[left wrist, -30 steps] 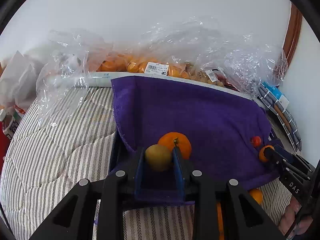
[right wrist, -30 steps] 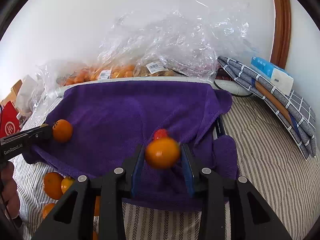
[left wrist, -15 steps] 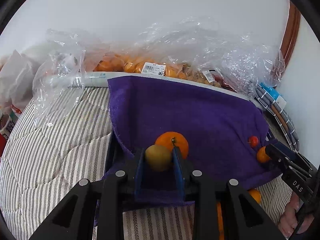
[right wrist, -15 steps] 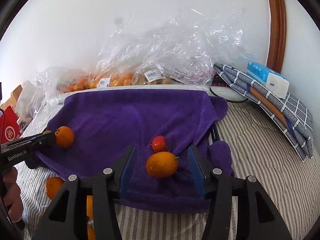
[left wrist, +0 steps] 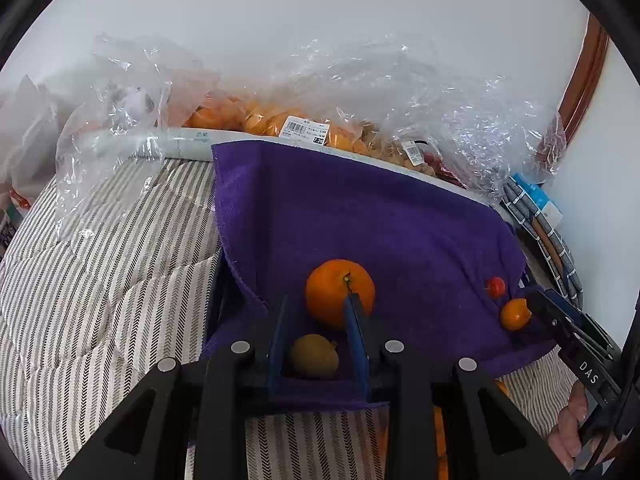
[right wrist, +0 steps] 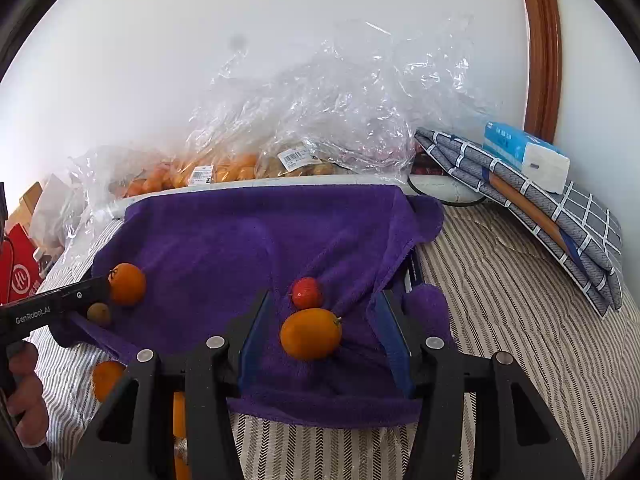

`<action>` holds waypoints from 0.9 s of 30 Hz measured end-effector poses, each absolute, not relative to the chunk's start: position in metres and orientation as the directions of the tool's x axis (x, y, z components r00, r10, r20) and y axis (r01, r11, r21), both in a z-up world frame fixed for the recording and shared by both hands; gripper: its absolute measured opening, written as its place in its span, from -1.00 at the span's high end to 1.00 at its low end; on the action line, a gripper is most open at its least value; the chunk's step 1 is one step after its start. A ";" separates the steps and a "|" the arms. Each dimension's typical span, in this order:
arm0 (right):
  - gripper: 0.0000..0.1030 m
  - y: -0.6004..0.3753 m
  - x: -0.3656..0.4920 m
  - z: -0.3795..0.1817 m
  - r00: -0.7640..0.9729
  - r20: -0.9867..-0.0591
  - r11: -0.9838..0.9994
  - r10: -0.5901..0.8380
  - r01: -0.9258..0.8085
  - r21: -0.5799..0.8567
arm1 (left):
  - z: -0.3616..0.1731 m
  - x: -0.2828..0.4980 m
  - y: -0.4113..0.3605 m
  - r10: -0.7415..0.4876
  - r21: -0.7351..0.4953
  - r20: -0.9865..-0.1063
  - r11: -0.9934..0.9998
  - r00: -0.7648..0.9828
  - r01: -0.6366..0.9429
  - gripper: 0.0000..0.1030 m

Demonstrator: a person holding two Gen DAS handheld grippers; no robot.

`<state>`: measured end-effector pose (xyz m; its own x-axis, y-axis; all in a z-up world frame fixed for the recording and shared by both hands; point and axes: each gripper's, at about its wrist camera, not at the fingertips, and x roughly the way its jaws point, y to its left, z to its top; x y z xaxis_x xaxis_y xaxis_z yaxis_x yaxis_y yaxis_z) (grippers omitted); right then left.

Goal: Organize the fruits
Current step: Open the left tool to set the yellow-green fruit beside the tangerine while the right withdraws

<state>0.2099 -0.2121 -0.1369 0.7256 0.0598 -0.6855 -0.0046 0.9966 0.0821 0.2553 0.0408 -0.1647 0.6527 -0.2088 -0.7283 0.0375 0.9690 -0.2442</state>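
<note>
Right claw (right wrist: pixel 324 334) stands with its jaws parted, a small orange citrus (right wrist: pixel 311 333) lying loose between them on the purple towel (right wrist: pixel 240 240), touched by neither pad; a red cherry tomato (right wrist: pixel 307 292) sits just beyond it, the two close enough that I cannot tell whether they touch. Left claw (left wrist: pixel 316 336) has its blue pads close around a brownish-green fruit (left wrist: pixel 314 356) — perhaps a longan — that sits low between them; the gap looks near fully closed, and I judge it gripped, though contact is hard to see. Just ahead of that claw lies a larger orange (left wrist: pixel 340 292), stem up, with the right pad's tip crossing in front of it. Farther out, the towel drapes over a striped bed cover (left wrist: pixel 100 280); clear plastic bags (right wrist: pixel 340 120) of more oranges line the wall, and loose oranges (right wrist: pixel 106 378) lie off the towel's near edge. The risk from here is rolling — the towel sags toward its creases, so the released citrus may drift into the tomato, and withdrawing either claw carelessly could nudge round fruit off onto the bed.
</note>
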 end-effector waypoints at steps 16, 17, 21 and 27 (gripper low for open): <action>0.00 -0.205 0.193 -0.125 0.720 -0.681 0.989 0.133 -0.049 0.142 | -0.163 0.246 0.045 -0.219 -0.274 -0.670 0.961 0.710 0.038 0.26; 0.04 -0.204 0.189 -0.125 0.713 -0.689 0.989 0.131 -0.044 0.143 | -0.162 0.245 0.046 -0.216 -0.275 -0.663 0.961 0.716 0.036 0.21; 0.18 -0.191 0.163 -0.125 0.680 -0.717 0.988 0.151 -0.071 0.141 | -0.159 0.244 0.050 -0.224 -0.299 -0.648 0.954 0.728 0.028 0.16; 0.27 -0.163 0.125 -0.130 0.629 -0.734 0.966 0.257 -0.188 0.178 | -0.155 0.239 0.055 -0.190 -0.289 -0.628 0.957 0.755 0.000 0.09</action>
